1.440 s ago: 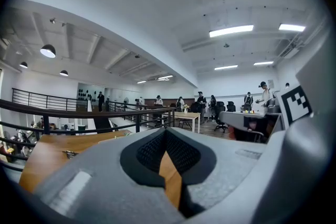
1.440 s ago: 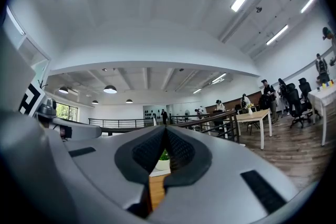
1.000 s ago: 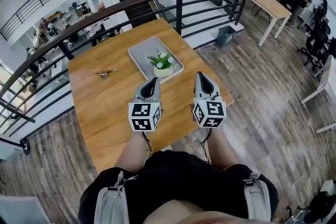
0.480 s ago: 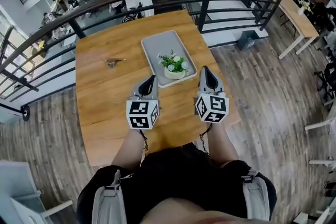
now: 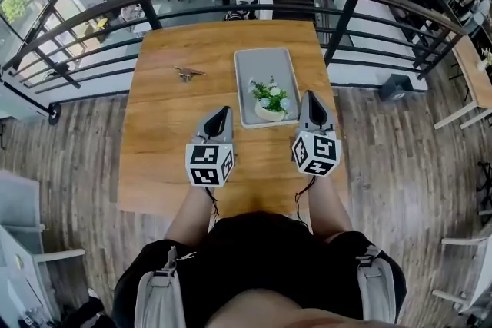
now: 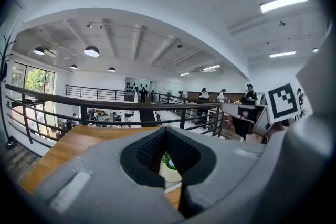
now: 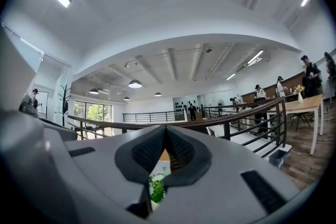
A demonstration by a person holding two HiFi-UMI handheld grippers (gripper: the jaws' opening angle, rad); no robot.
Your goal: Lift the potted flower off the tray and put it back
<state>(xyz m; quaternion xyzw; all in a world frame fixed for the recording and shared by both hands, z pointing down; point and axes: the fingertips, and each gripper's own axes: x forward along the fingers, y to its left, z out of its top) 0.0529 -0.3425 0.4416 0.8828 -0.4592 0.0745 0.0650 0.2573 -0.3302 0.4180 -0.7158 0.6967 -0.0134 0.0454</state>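
Since second ago: left gripper [image 5: 219, 114] and right gripper [image 5: 310, 98] advanced, now flanking potted flower [image 5: 270, 98] at near end of tray [image 5: 264, 61] on table [image 5: 165, 127]. Likely staging for lift. Both jaws clenched, empty.

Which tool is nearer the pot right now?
The right tool: its tip is alongside the pot at the right edge of the tray; the left tool stands farther off, left of the tray.

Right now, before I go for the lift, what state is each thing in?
Tray: flat on the table, far end bare.
Potted flower: upright on the tray's near end, untouched.
Left hand-held gripper: shut, empty, left of the tray.
Right hand-held gripper: shut, empty, right of the tray.
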